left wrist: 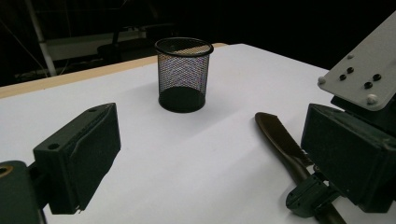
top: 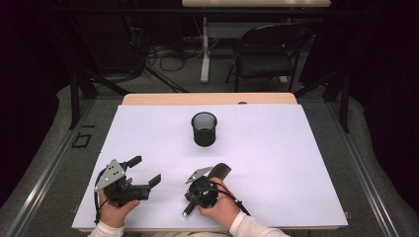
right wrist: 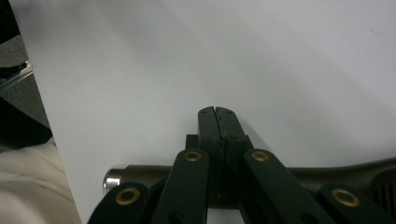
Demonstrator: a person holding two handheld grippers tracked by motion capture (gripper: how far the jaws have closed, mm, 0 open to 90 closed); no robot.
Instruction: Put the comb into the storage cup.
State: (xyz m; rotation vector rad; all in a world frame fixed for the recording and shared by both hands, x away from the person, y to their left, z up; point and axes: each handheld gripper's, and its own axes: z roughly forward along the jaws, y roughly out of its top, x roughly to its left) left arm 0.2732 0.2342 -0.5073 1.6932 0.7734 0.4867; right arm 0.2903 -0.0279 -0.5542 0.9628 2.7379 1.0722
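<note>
Spatula (right wrist: pixel 327 175) lies crosswise under the right gripper (right wrist: pixel 217 112), whose jaws we see closed tip to tip; it seems pinched near their base, though we cannot confirm. Left gripper (top: pixel 147 170), beside it, stands open and empty. Ahead of both, well apart, we note an upright mesh cup (top: pixel 204 129) on the white table (top: pixel 296 163).

High cam overhead; gripper cams low, share table (top: pixel 276 148).
</note>
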